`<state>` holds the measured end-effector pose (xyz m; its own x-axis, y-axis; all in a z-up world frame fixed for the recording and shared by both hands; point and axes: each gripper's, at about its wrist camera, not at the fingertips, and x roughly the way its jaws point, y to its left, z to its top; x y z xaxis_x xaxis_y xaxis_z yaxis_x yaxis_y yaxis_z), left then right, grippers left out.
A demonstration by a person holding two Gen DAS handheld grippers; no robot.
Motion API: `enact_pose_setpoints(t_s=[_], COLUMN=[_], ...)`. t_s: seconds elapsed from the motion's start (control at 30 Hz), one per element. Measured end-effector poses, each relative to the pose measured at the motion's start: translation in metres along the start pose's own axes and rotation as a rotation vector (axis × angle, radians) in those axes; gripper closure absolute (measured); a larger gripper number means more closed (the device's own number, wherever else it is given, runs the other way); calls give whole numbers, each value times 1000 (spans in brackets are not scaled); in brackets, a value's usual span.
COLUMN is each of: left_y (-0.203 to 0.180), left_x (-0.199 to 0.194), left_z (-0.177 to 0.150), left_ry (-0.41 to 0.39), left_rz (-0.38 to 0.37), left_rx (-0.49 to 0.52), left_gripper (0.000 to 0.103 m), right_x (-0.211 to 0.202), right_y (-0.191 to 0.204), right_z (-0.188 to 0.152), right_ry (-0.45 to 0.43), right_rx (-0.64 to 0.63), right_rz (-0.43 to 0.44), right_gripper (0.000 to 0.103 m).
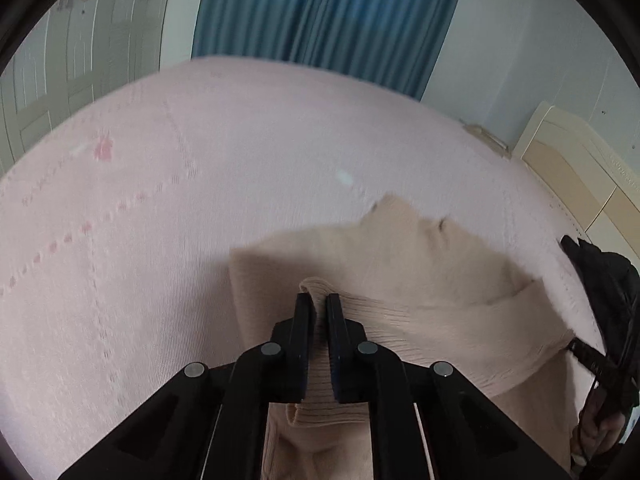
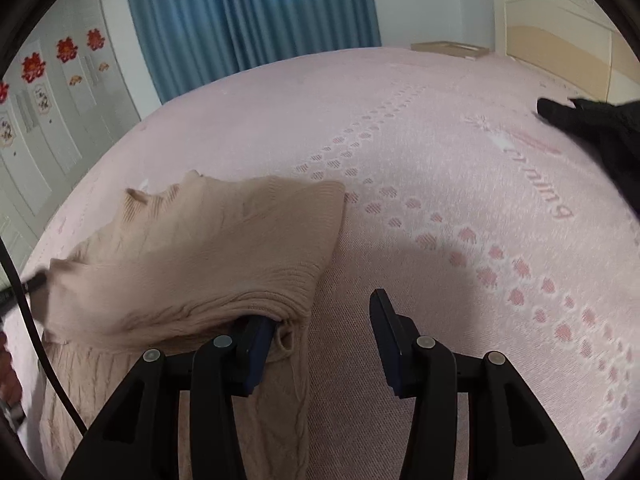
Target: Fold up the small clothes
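A beige knitted sweater (image 1: 420, 276) lies partly folded on the pink bedspread (image 1: 160, 240). My left gripper (image 1: 319, 300) is shut on a ribbed edge of the sweater and holds it up off the bed. In the right wrist view the sweater (image 2: 208, 248) lies left of centre with a folded layer on top. My right gripper (image 2: 320, 312) is open; its left finger (image 2: 256, 344) sits under the sweater's folded edge, its right finger (image 2: 386, 328) over bare bedspread (image 2: 440, 200).
A black garment (image 2: 600, 128) lies at the bed's right side, also in the left wrist view (image 1: 608, 280). A cream headboard (image 1: 580, 176) stands right, blue curtains (image 1: 328, 12) behind, white wardrobe doors (image 2: 48, 120) left. A black cable (image 2: 28, 320) hangs at left.
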<state>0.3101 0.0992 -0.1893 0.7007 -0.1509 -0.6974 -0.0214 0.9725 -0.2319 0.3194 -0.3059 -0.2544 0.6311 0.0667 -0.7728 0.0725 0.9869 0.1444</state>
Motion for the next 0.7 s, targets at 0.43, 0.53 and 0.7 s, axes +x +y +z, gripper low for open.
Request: enact_pose_setpoints(t_s=[0.43, 0.53, 0.7], left_y=[7, -5, -9], left_x=[2, 9, 35], left_z=[-11, -9, -34], left_ry=[18, 13, 39], left_rz=[-8, 10, 95], left_rx=[-53, 18, 90], left_gripper=[69, 46, 46], right_x=[-48, -29, 26], right_y=[14, 24, 35], right_z=[5, 17, 11], right_ry=[-66, -67, 40], right_rx=[-126, -109, -84], right_rz=[39, 59, 3], right_gripper=[44, 44, 44])
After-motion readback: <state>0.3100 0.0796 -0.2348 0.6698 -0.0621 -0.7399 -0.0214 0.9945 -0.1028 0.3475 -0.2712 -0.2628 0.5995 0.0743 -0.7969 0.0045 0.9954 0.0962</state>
